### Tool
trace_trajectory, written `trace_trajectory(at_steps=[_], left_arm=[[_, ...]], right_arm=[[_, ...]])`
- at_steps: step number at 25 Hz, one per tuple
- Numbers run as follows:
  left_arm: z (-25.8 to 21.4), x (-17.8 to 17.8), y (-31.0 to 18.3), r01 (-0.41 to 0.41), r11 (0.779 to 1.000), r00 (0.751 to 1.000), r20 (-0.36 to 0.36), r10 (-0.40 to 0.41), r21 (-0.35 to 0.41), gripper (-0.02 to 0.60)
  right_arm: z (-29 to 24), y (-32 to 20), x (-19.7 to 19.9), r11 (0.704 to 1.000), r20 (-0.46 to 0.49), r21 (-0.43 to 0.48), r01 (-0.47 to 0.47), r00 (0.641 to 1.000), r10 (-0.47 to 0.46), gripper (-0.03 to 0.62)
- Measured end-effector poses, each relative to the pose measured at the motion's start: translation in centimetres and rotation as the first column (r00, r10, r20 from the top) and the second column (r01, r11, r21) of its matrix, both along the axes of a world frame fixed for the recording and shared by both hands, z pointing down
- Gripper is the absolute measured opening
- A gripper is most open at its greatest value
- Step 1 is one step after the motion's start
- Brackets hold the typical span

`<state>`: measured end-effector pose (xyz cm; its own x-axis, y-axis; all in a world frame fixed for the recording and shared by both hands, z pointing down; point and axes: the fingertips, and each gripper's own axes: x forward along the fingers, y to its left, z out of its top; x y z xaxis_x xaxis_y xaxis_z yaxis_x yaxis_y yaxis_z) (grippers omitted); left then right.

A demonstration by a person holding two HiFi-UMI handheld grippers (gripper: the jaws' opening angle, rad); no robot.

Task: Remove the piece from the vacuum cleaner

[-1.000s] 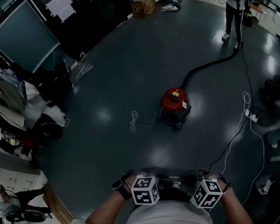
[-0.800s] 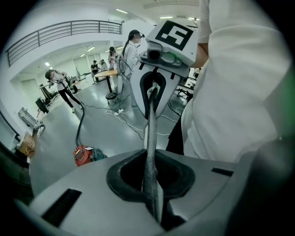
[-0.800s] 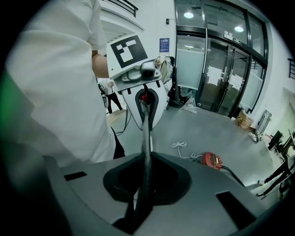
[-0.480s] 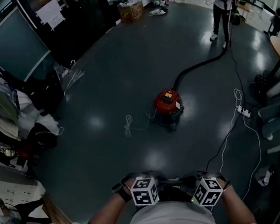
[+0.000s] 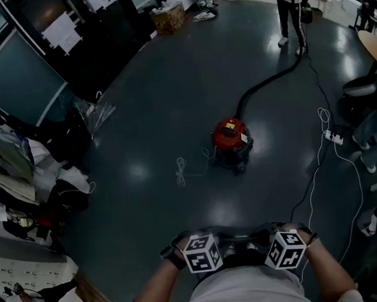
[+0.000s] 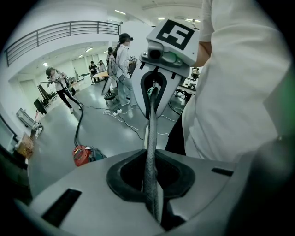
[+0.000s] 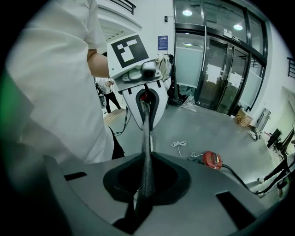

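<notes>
A red canister vacuum cleaner (image 5: 231,138) stands on the dark floor a few steps ahead of me. Its black hose (image 5: 262,85) runs to the far right, where a standing person (image 5: 289,1) holds its end. The vacuum also shows small in the left gripper view (image 6: 83,155) and the right gripper view (image 7: 212,159). Both grippers are held close against my body at the bottom of the head view, tips facing each other. The left gripper (image 5: 227,249) and the right gripper (image 5: 251,246) are both shut, with nothing between their jaws. Which piece of the vacuum comes off cannot be made out from here.
A white cable (image 5: 180,171) lies coiled left of the vacuum. A power strip (image 5: 334,137) with cords lies to its right. Bags and clutter (image 5: 23,171) line the left wall, chairs (image 5: 369,88) the right side. A cardboard box (image 5: 169,18) stands far back.
The head view has swung slightly, so the vacuum and the room shift in the picture. Both grippers stay shut in front of my body.
</notes>
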<state>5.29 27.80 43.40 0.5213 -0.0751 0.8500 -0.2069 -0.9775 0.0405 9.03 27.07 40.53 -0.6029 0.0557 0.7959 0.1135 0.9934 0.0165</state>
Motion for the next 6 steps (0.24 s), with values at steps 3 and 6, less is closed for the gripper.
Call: trace_trajectory(at_steps=[3,6], left_arm=[[0.04,0.16,-0.45,0.001,1.0,1.0,0.008,-0.001,0.005,0.029],[0.35,0.68,-0.76,0.008,1.0,1.0,0.008,-0.008,0.005,0.029]], right_arm=[[0.09,-0.45,0.14,1.0,0.005,0.0,0.004,1.0,-0.004,0.037],[0.39,-0.82,0.66,1.0,0.009,-0.005,0.008,1.0,-0.008,0.037]])
